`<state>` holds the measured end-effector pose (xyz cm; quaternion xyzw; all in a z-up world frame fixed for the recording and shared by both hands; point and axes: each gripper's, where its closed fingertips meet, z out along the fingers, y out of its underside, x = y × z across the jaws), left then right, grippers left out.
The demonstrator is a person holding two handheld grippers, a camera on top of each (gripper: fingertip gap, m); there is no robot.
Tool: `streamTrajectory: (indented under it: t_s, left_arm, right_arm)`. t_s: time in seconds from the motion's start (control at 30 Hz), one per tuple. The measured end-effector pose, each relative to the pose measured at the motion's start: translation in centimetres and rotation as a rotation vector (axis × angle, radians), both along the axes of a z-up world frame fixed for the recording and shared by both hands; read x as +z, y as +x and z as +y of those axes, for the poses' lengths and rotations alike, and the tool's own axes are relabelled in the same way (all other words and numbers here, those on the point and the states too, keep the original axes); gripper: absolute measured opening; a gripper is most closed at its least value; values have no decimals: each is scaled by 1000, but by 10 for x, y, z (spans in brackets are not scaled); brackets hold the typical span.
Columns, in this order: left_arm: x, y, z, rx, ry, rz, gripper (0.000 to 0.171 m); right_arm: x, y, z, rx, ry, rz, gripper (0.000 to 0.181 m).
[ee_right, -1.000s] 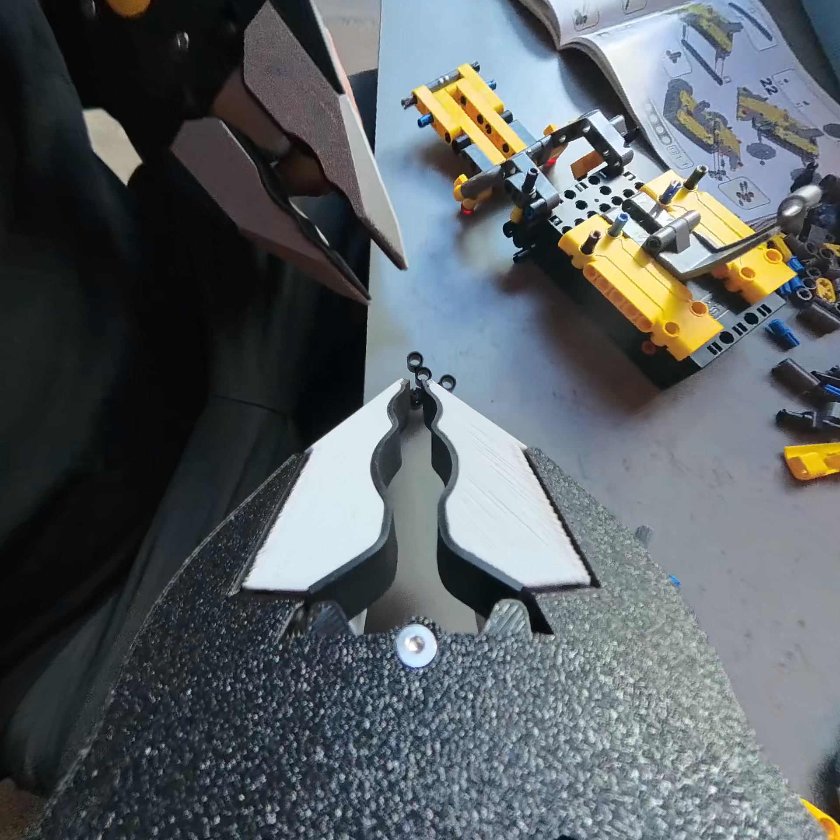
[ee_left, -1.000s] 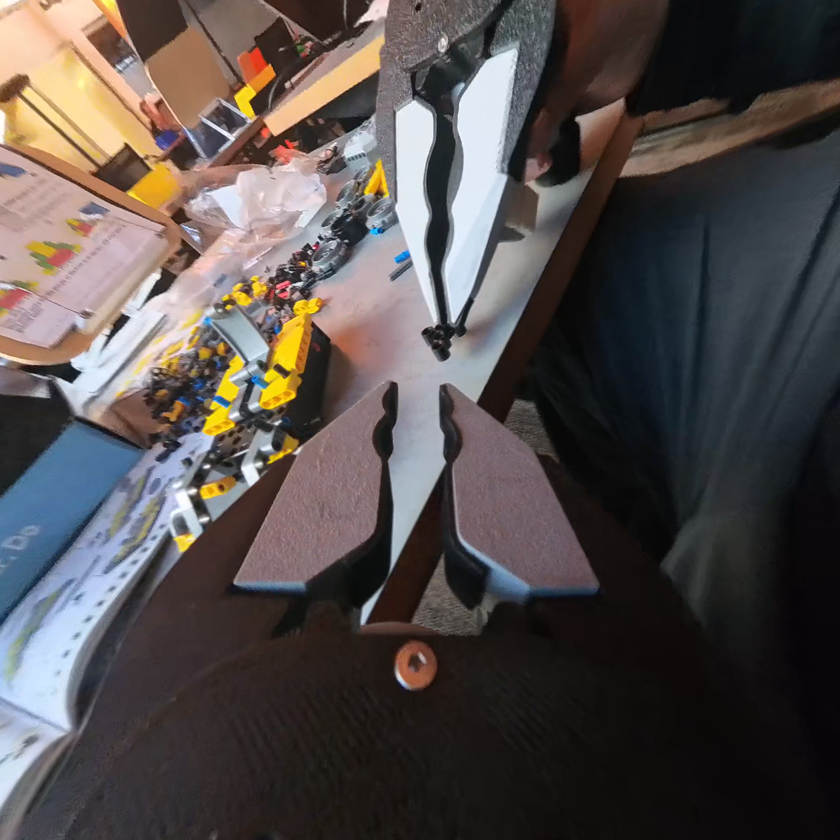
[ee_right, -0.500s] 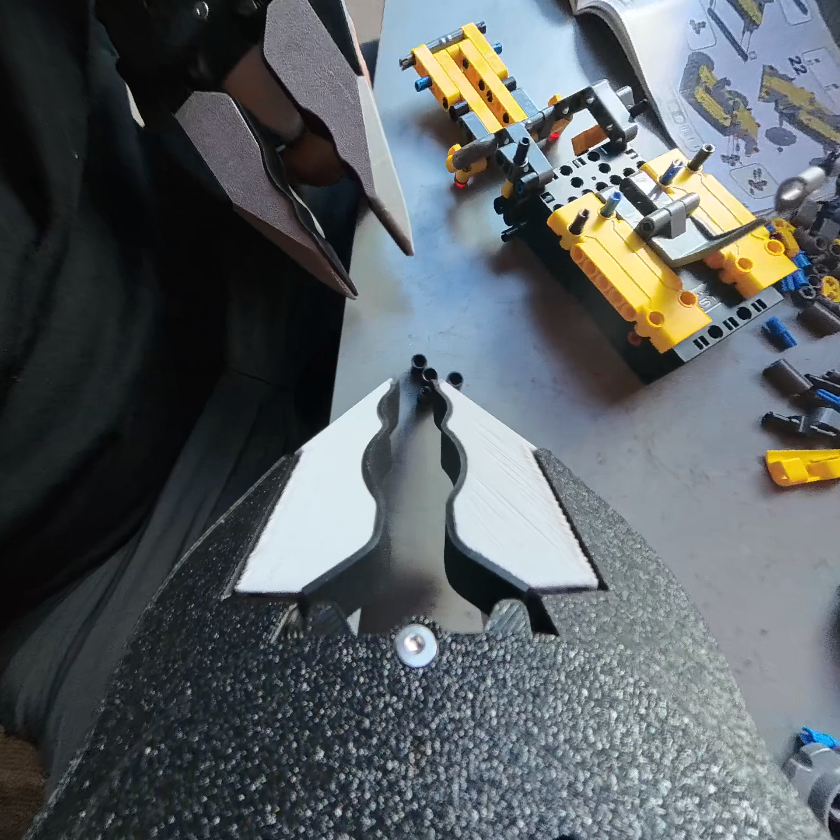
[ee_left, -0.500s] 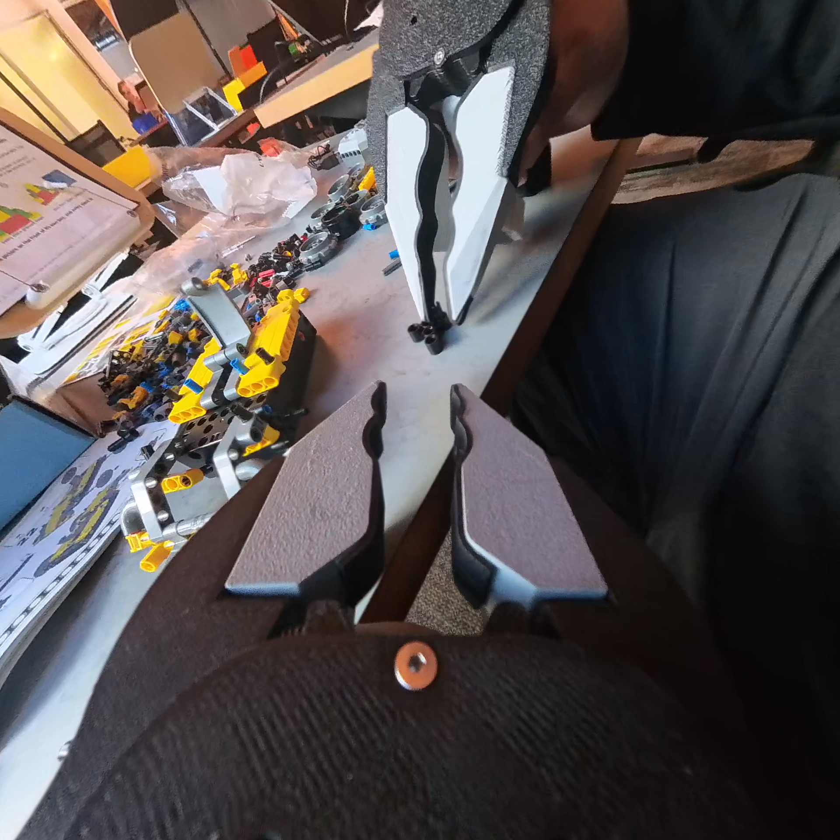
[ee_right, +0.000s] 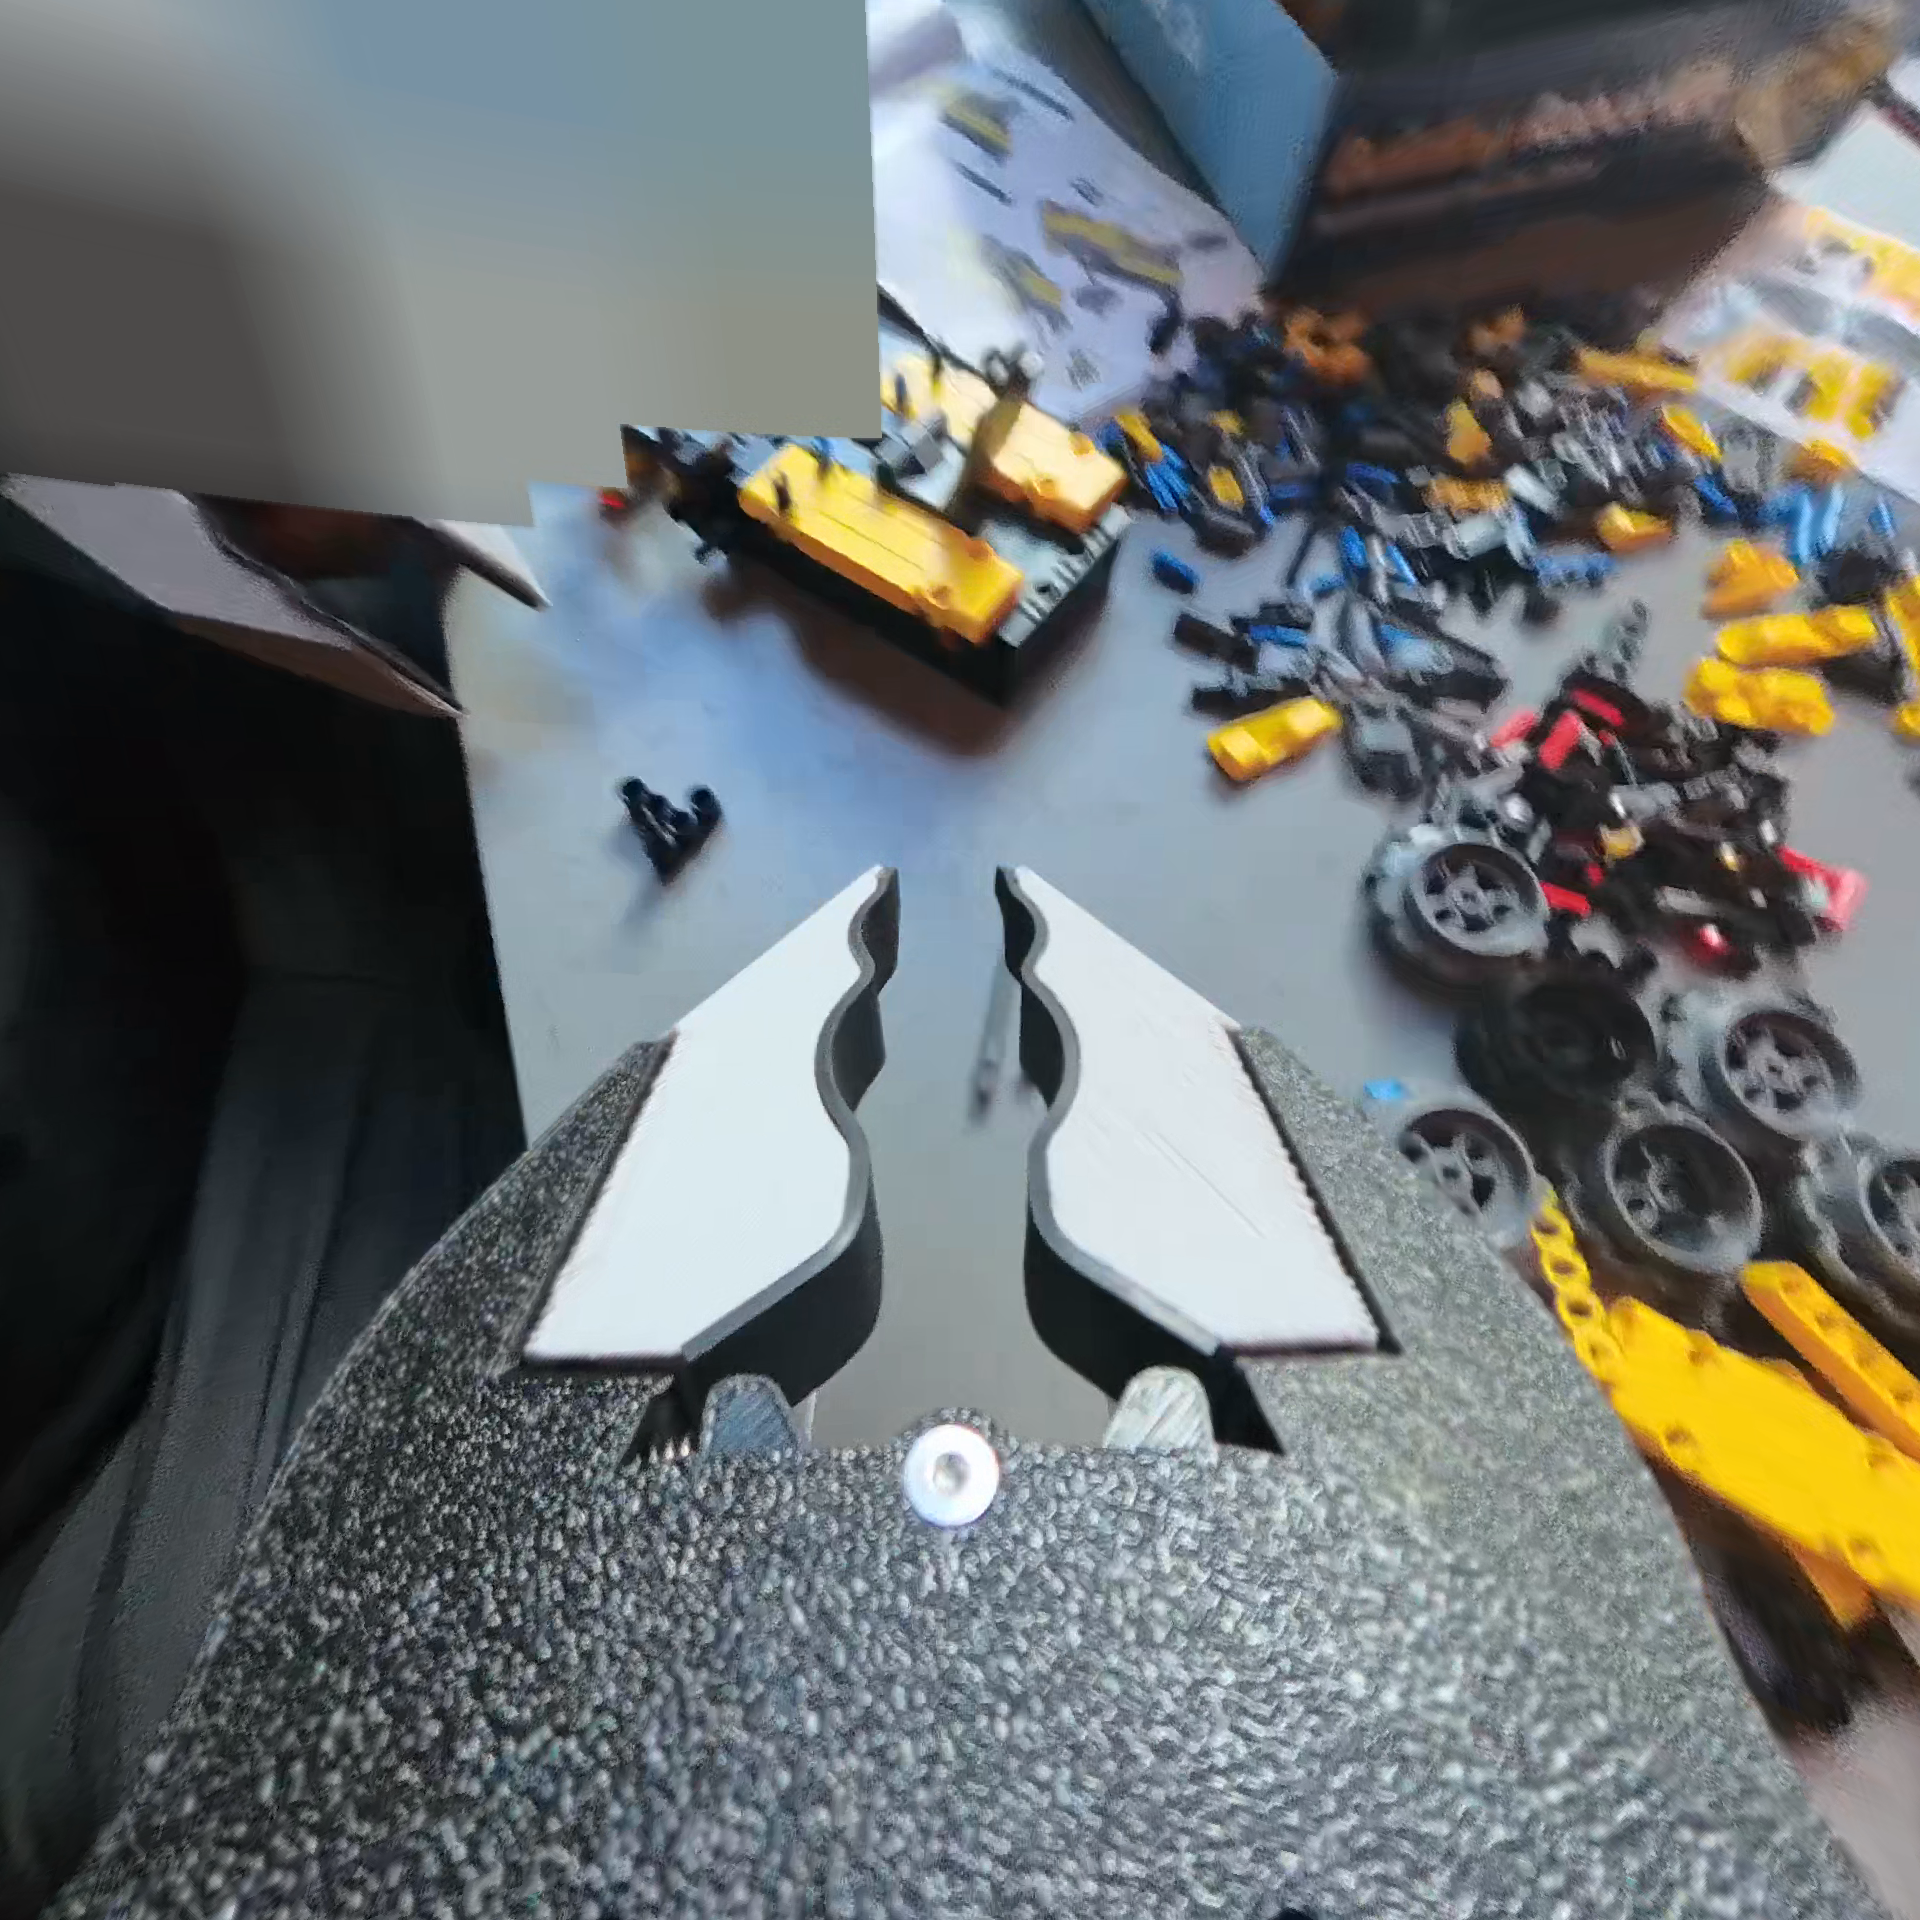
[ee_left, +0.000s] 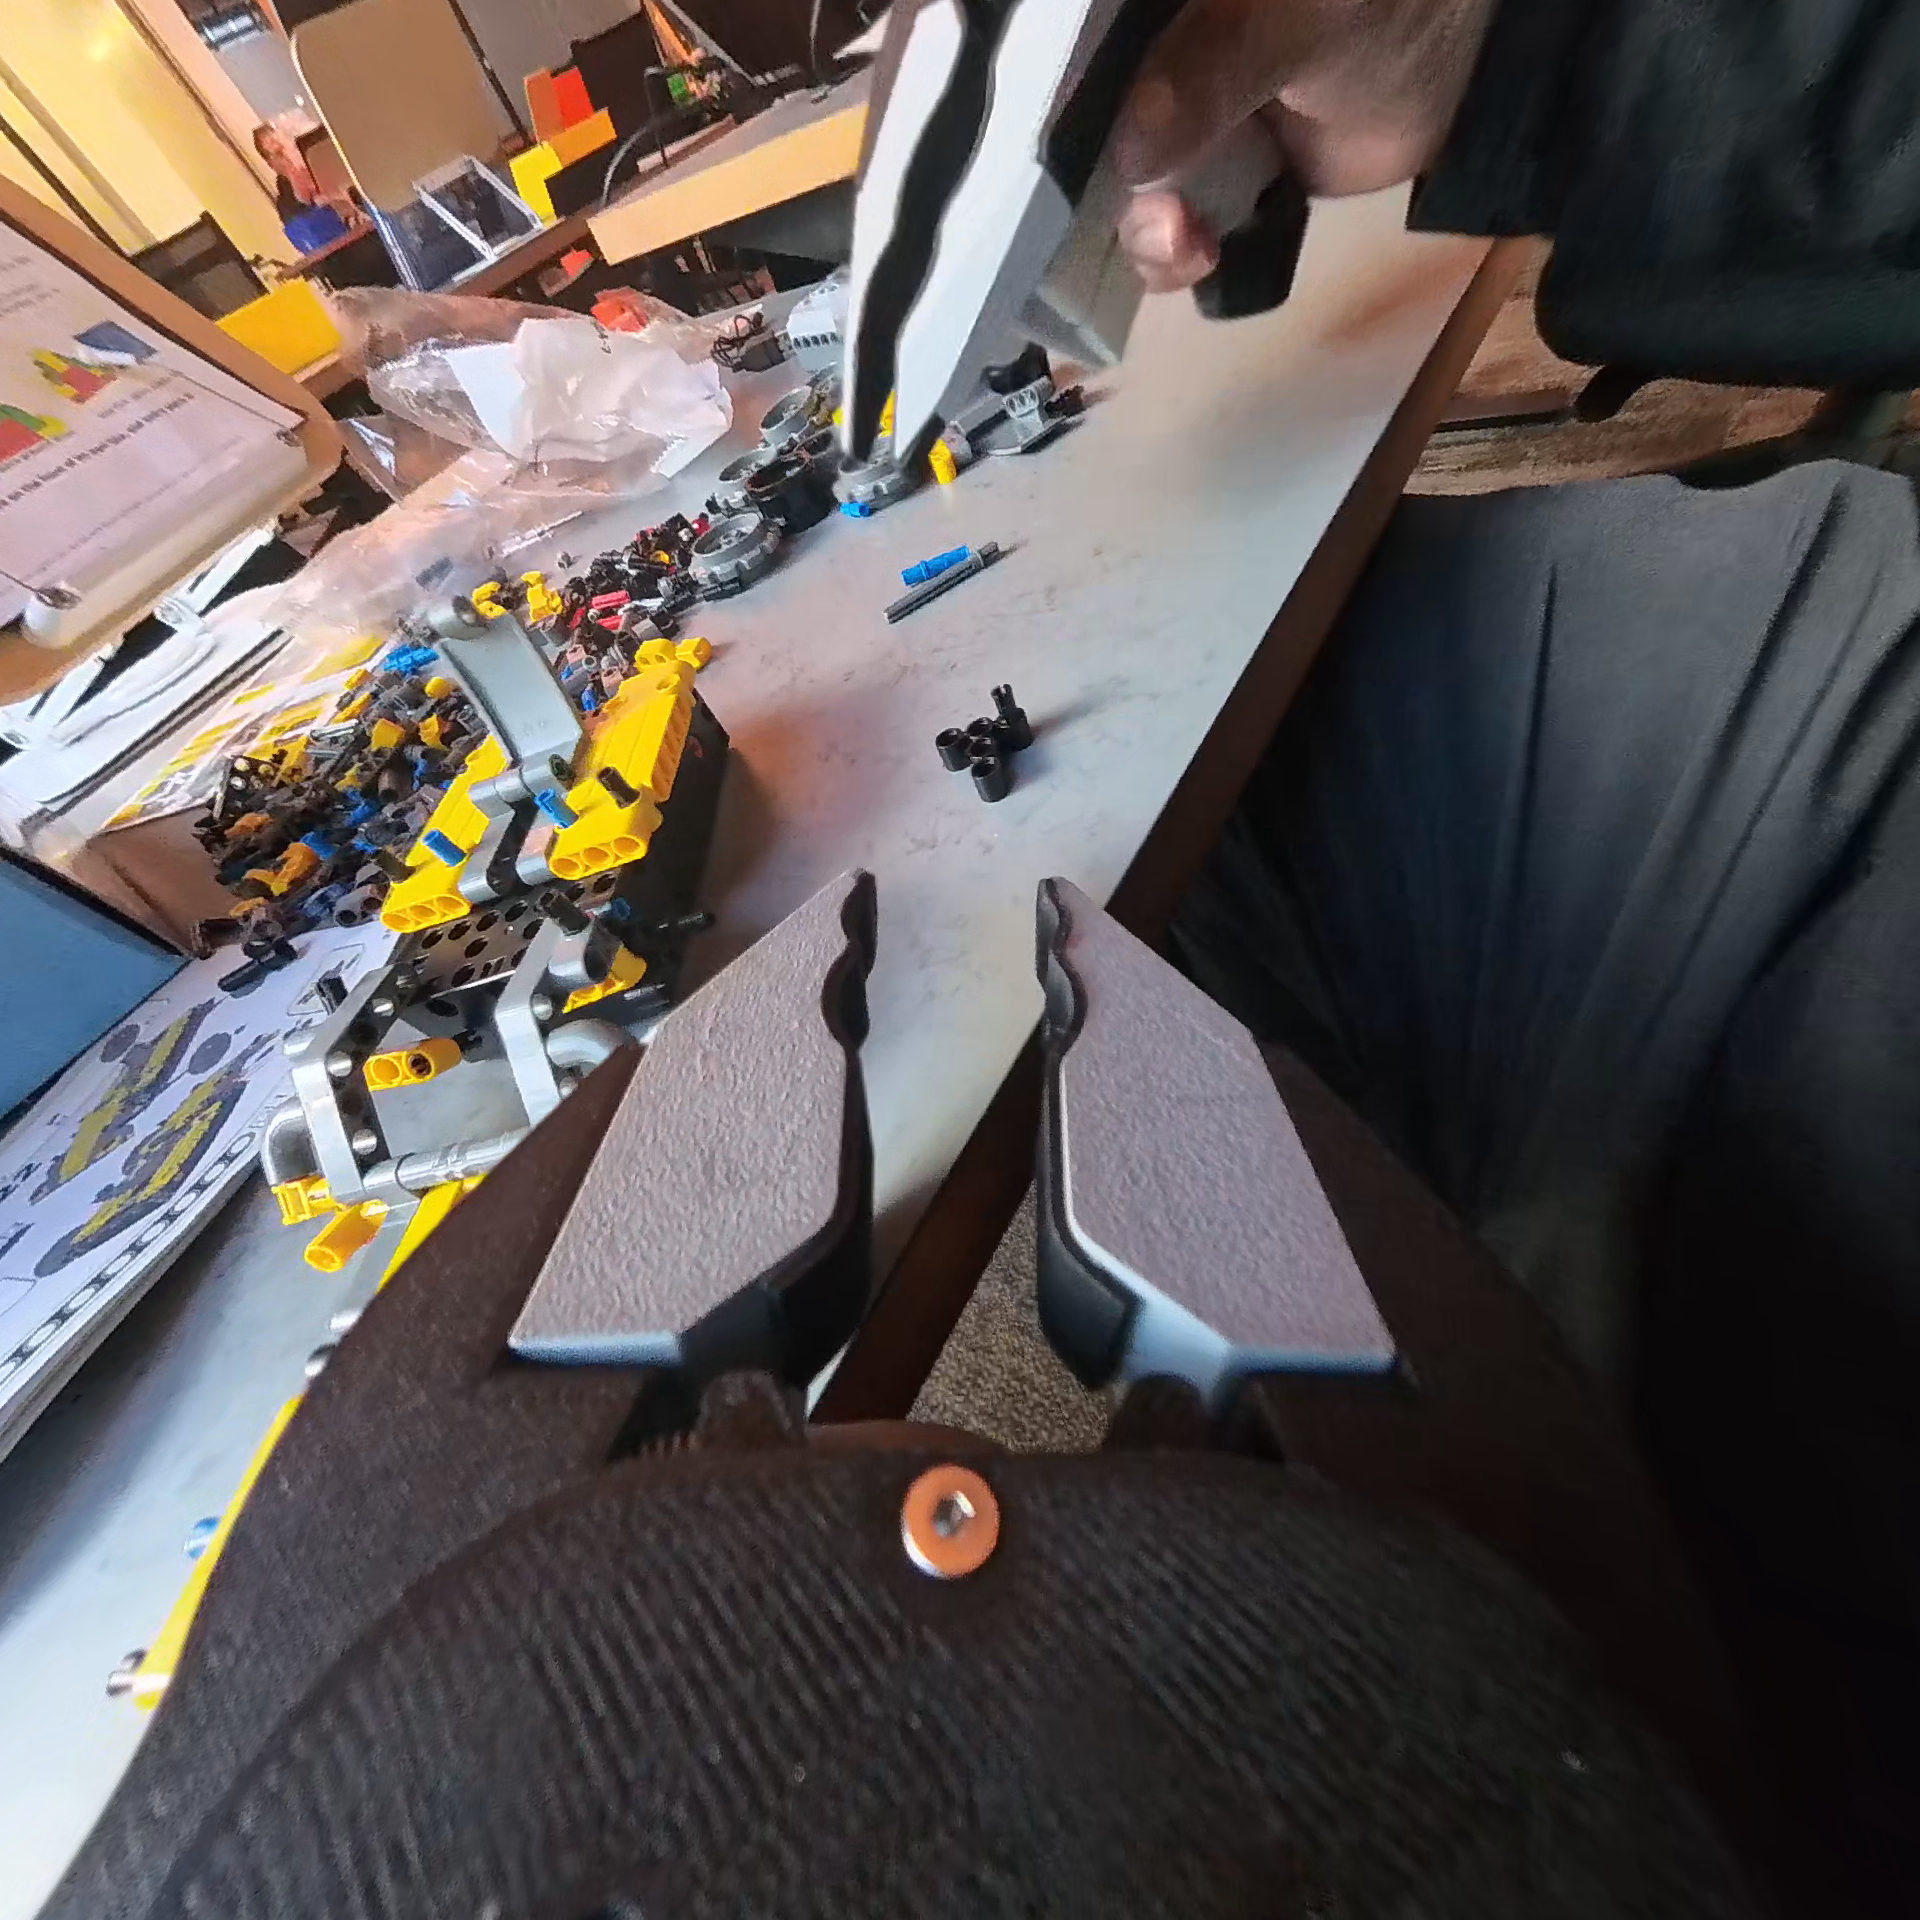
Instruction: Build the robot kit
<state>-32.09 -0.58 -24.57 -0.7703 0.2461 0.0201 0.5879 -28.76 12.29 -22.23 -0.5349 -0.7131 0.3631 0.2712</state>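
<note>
Hovering empty with jaws apart, the right gripper (ee_right: pixel 945 883) has let go of the small black connector piece (ee_right: pixel 670 821), which now lies alone on the grey counter (ee_left: pixel 1174 582) near its front edge. The left gripper (ee_left: pixel 951 914) also stands open and empty just short of it. Farther left sits a yellow-and-black brick model (ee_left: pixel 561 821); loose wheels (ee_right: pixel 1475 904) and scattered pieces crowd the far right.

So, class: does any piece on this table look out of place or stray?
Yes: a small black connector lies alone near the table edge, apart from the loose parts pile. Neither tongs touch it.
</note>
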Motion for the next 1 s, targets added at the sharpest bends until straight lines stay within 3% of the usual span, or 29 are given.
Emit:
streamTrajectory:
  t_s: [0.23, 0.43, 0.8, 0.87, 1.0]
  left_arm:
    - [3, 10, -1, -15, -23, -45, 28]
    - [4, 13, -1, -21, -26, -46, 27]
    - [4, 18, -3, -31, -52, -51, 27]
    - [5, 18, -2, -31, -58, -68, 27]
    - [18, 12, 6, -5, -51, -117, 27]
  right_arm:
    - [-32, 18, 13, -88, 45, -156, 16]
    - [-29, 17, 35, -207, -26, -160, 12]
    - [-45, 5, 29, -192, -42, -289, 5]
    - [-38, 0, 27, -200, -46, -254, 4]
    - [19, -28, -24, -92, -350, 22, 4]
